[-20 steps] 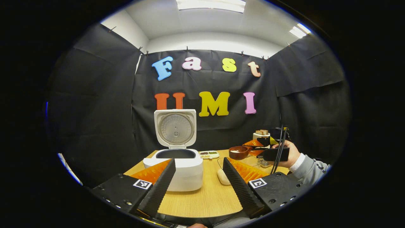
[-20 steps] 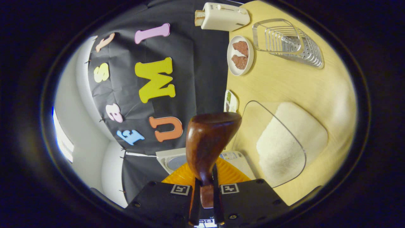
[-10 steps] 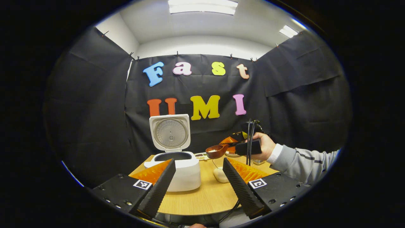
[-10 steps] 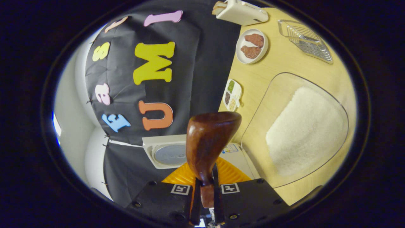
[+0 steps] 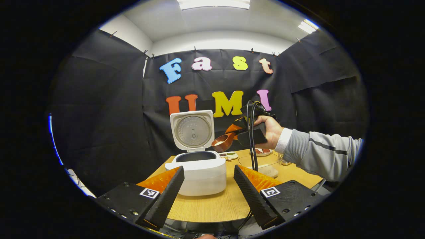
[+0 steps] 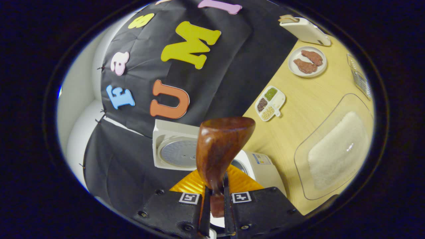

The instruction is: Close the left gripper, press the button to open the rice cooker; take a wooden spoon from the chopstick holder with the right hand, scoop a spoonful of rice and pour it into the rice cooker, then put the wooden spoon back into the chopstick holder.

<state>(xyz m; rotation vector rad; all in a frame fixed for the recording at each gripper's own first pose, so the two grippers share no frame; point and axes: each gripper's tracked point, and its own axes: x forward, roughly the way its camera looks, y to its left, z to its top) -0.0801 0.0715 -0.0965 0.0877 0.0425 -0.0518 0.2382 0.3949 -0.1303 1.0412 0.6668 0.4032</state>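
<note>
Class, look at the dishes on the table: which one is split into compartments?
The small white tray beside the rice cooker: three compartments of different grains. The round white plate and the clear rice dish are undivided.

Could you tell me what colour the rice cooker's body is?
White; the rice cooker shows best in the left gripper view.

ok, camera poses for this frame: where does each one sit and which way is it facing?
Left gripper view: rides the left gripper, low at the table's near edge, facing the open rice cooker and the booth wall; its own spread fingers show at the bottom, with the person's hand holding the right gripper farther off.
Right gripper view: rides the right gripper, rolled sideways above the table, looking along the wooden spoon between its fingers, toward the cooker.
Shared: rice cooker, spoon, glass tray of rice, table.
</note>
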